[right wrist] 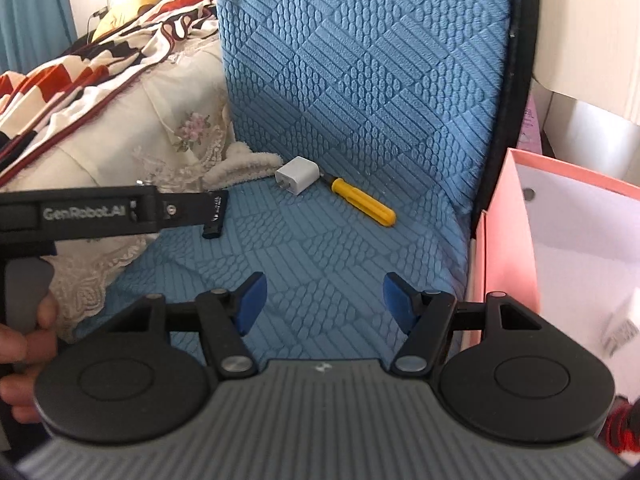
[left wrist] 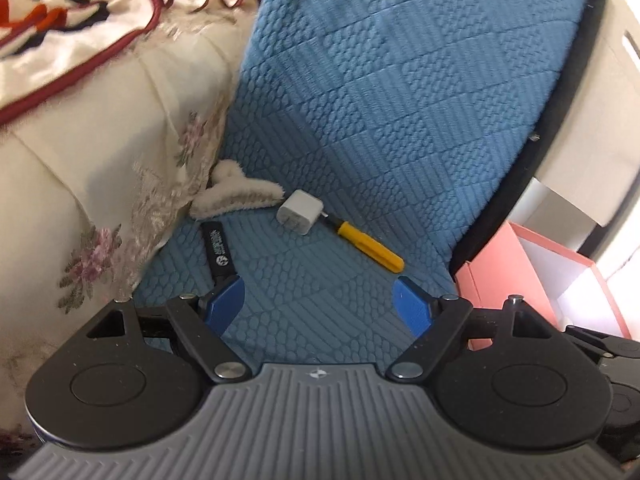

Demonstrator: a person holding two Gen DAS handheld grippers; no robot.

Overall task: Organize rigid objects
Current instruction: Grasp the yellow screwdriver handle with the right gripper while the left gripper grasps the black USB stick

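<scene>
On the blue textured chair seat point(left wrist: 320, 280) lie a white charger plug point(left wrist: 299, 211), a yellow-handled screwdriver point(left wrist: 370, 246) and a black flat object with white print point(left wrist: 218, 250). They also show in the right wrist view: charger plug point(right wrist: 297, 176), screwdriver point(right wrist: 364, 201), black object point(right wrist: 216, 216). My left gripper point(left wrist: 324, 304) is open and empty above the seat, its left finger beside the black object. My right gripper point(right wrist: 322, 300) is open and empty, short of the objects. The left gripper's body point(right wrist: 100, 212) crosses the right wrist view at left.
A pink open box with a white inside point(left wrist: 552, 276) stands right of the chair; it shows in the right wrist view point(right wrist: 560, 240). A floral bedcover point(left wrist: 100, 200) presses against the seat's left side. A fuzzy cream cloth point(left wrist: 236, 192) lies at the seat's back left.
</scene>
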